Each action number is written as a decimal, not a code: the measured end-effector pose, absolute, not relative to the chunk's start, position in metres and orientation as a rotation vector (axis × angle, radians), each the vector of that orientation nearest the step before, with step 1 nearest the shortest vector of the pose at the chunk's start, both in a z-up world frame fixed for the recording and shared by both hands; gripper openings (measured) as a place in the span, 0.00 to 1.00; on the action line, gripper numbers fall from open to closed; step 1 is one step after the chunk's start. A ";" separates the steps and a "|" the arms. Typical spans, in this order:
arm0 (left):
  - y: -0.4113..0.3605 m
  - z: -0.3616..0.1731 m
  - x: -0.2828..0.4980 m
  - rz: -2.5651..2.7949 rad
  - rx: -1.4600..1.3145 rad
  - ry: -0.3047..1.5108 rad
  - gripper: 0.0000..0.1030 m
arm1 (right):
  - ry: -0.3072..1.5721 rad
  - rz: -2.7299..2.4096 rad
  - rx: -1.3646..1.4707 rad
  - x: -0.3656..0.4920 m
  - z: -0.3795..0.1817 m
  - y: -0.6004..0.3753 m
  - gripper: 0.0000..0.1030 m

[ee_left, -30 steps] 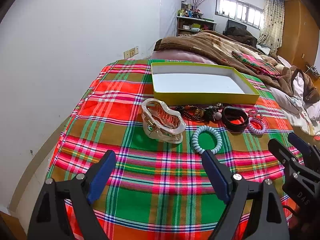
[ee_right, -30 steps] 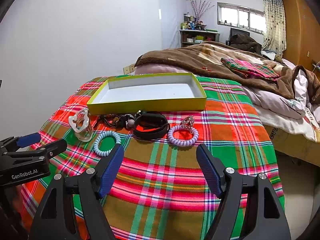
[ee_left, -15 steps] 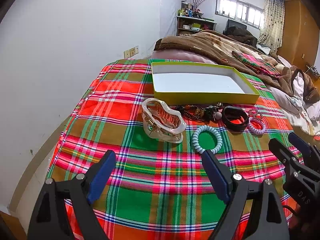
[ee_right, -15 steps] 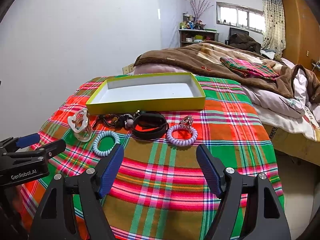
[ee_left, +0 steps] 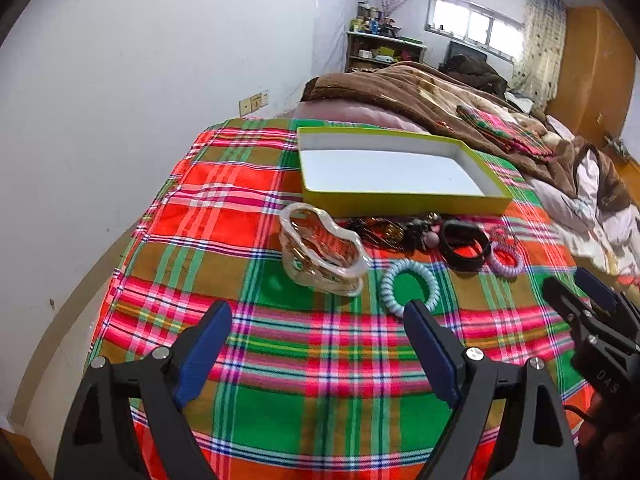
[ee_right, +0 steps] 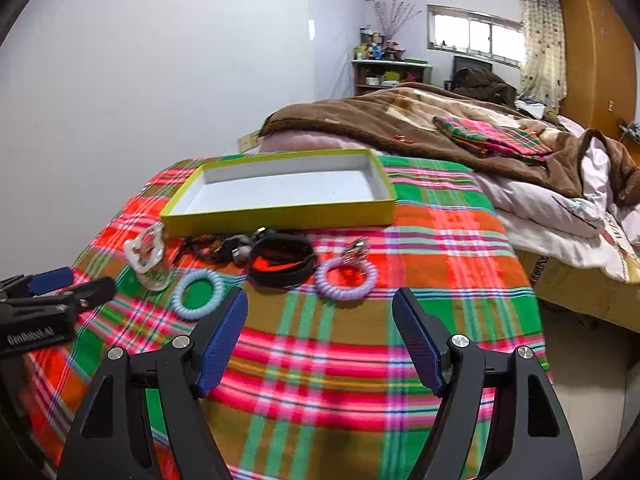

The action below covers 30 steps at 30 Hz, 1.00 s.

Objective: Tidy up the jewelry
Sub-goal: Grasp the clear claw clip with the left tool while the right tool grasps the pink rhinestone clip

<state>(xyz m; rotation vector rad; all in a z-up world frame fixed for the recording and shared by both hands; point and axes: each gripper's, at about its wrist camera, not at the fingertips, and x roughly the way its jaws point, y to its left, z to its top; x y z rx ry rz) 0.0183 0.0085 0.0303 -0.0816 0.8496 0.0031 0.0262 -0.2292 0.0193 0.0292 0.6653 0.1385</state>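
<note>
Both grippers, left [ee_left: 318, 326] and right [ee_right: 320, 312], spread wide, empty; jewelry row just before empty yellow box [ee_right: 280, 216]. Lilac coil [ee_right: 346, 279] nearest right: pinch one side of ring, avoid cloth

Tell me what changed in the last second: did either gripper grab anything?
No grab. The right gripper eased slightly forward toward the purple coil; both stay open and empty. The left gripper, tray and other jewelry look unmoved.
</note>
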 end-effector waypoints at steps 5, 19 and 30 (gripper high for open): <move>0.033 0.032 0.035 0.012 -0.186 0.878 0.86 | 0.653 0.096 0.072 0.038 0.026 -0.257 0.73; 0.038 0.022 0.076 -0.012 -0.229 0.977 0.81 | 0.757 0.165 0.081 0.106 0.011 -0.269 0.67; 0.035 0.006 0.103 0.017 -0.219 1.032 0.74 | 0.854 0.211 0.067 0.132 -0.012 -0.257 0.46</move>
